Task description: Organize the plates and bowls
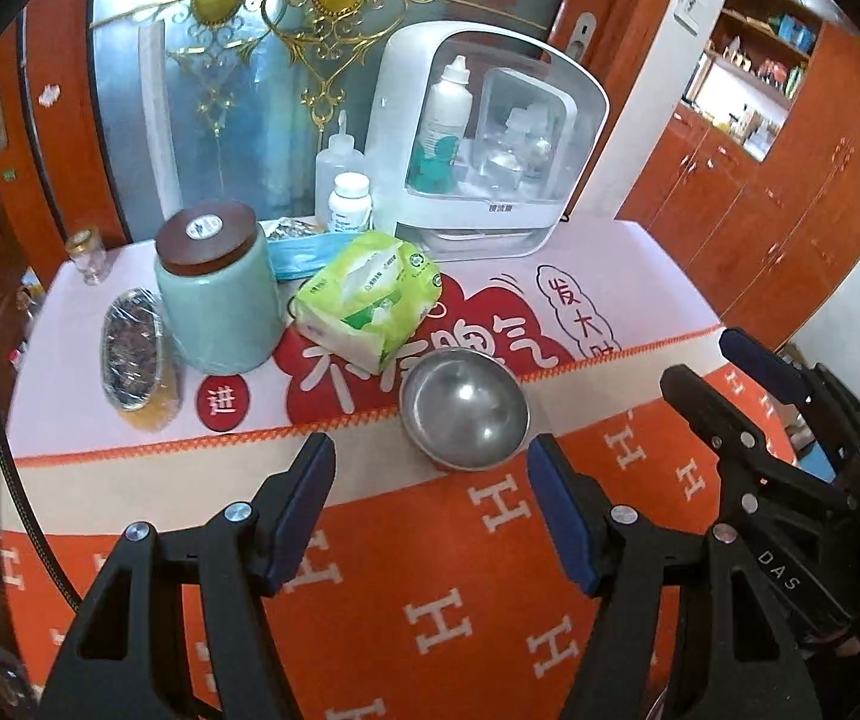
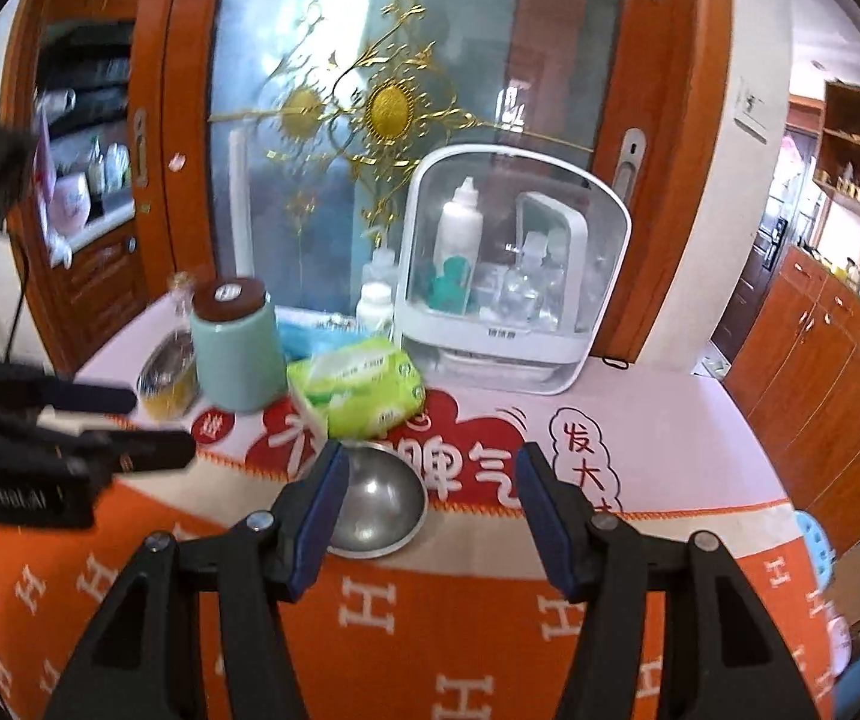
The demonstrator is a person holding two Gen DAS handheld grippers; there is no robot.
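Note:
A small steel bowl [image 1: 464,408] stands upright on the table, at the seam between the white mat and the orange cloth. In the left wrist view my left gripper [image 1: 431,449] hovers just short of the bowl, open, nothing between its blue pads. My right gripper [image 1: 713,367] shows to the right of the bowl, also open. In the right wrist view the bowl [image 2: 384,504] lies low and left, partly behind the left finger [image 2: 315,516]. The right gripper [image 2: 433,457] is open and empty, and the left gripper [image 2: 159,425] reaches in from the left edge.
Behind the bowl lie a green tissue pack [image 1: 366,306], a mint jar with a brown lid [image 1: 216,291], a foil tray [image 1: 132,348] and a white storage box with bottles [image 1: 484,144]. An orange cloth [image 1: 490,600] covers the near table. Glass doors stand behind.

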